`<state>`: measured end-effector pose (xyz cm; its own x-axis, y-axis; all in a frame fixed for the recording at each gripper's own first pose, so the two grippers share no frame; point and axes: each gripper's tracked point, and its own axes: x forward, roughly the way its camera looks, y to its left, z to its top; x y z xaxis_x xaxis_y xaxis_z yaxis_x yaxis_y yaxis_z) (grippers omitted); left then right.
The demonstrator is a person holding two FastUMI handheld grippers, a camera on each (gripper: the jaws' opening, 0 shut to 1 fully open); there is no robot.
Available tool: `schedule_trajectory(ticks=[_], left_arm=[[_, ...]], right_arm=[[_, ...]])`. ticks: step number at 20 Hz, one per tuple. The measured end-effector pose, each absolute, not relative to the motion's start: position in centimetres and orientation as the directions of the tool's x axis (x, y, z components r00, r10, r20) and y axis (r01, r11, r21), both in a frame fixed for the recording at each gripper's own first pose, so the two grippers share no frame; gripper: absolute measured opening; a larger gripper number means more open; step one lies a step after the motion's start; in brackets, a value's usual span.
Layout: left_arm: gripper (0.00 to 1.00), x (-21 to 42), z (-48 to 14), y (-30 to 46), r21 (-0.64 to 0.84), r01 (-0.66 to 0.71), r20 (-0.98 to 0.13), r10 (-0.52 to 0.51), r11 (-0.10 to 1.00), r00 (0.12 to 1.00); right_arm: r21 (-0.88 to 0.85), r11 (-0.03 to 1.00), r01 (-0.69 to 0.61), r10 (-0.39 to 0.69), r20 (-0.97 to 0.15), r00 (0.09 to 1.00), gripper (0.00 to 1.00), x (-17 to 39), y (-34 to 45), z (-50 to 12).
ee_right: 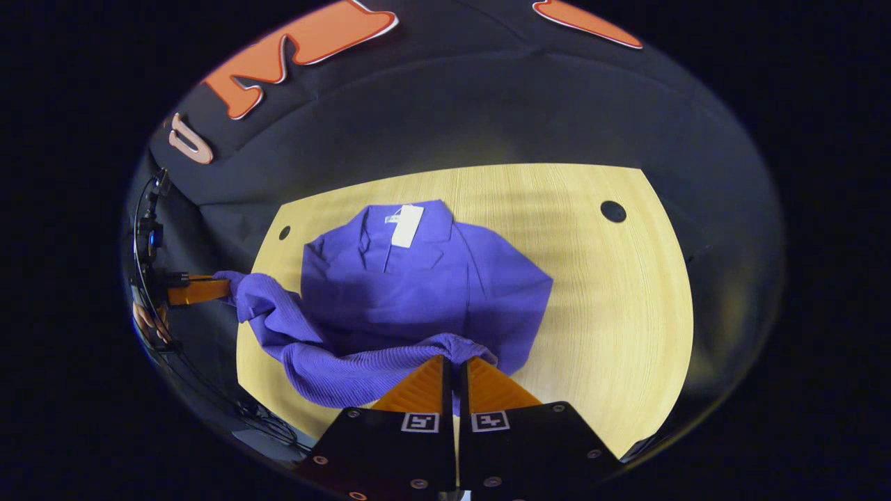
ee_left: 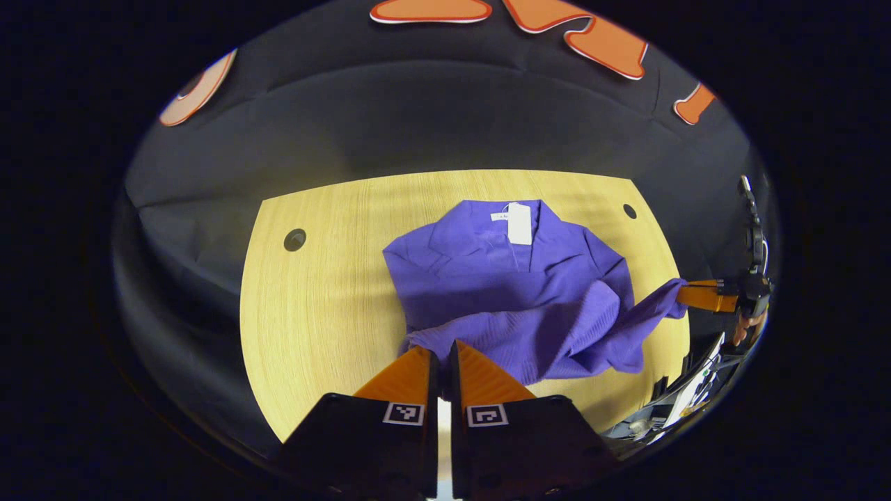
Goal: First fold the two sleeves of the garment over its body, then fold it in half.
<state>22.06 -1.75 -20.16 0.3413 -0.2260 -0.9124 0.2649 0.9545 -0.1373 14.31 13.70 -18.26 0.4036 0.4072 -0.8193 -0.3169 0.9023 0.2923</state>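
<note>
Since we've got both grippers (ee_left: pixel 440 358) (ee_right: pixel 455 372) pinching the purple garment's (ee_left: pixel 501 278) hem above the wooden table (ee_left: pixel 320 306), uneven lifting could drag the folded sleeves loose or skew the half-fold.

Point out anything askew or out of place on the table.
The hem of the purple garment is lifted off the table and bunched between the two tongs, left and right, each shut on a corner. Nothing spilled or damaged. A white tag lies at the collar.
</note>
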Motion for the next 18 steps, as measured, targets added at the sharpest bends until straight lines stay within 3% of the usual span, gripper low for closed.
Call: schedule_trajectory(ticks=[9, 11, 13, 15, 16, 17, 18], left_arm=[[0.08, 32.4, -24.7, -4.1, 0.005, 0.420, -0.955, -0.120, 0.907, 0.272], [0.08, 35.2, -25.6, -3.7, 0.082, 0.432, -0.945, -0.068, 0.898, 0.320], [0.08, 38.5, -26.1, -3.2, 0.164, 0.369, -0.904, -0.011, 0.915, 0.428], [0.18, 40.4, -26.3, -3.4, 0.196, 0.303, -0.860, 0.015, 0.932, 0.510], [0.19, 40.4, -25.7, -3.7, 0.188, 0.271, -0.843, 0.013, 0.944, 0.538], [0.30, 40.9, -25.8, -3.6, 0.190, 0.237, -0.814, 0.018, 0.953, 0.580], [0.41, 41.0, -25.4, -3.9, 0.183, 0.218, -0.798, 0.015, 0.959, 0.603]], right_arm=[[0.323, 0.901, -0.291, 0.411, -0.852, 0.324, 0.02, 24.9, 15.6, -21.9], [0.353, 0.900, -0.257, 0.425, -0.845, 0.324, 0.02, 27.0, 16.4, -22.1], [0.401, 0.899, -0.174, 0.437, -0.811, 0.388, 0.02, 30.0, 17.3, -22.2], [0.410, 0.906, -0.104, 0.408, -0.784, 0.468, 0.05, 33.0, 16.6, -22.0], [0.391, 0.916, -0.093, 0.382, -0.777, 0.501, 0.17, 33.5, 15.8, -22.2], [0.371, 0.924, -0.093, 0.361, -0.766, 0.531, 0.10, 34.0, 15.0, -22.1], [0.351, 0.932, -0.094, 0.342, -0.759, 0.554, 0.32, 34.0, 14.2, -21.8]])
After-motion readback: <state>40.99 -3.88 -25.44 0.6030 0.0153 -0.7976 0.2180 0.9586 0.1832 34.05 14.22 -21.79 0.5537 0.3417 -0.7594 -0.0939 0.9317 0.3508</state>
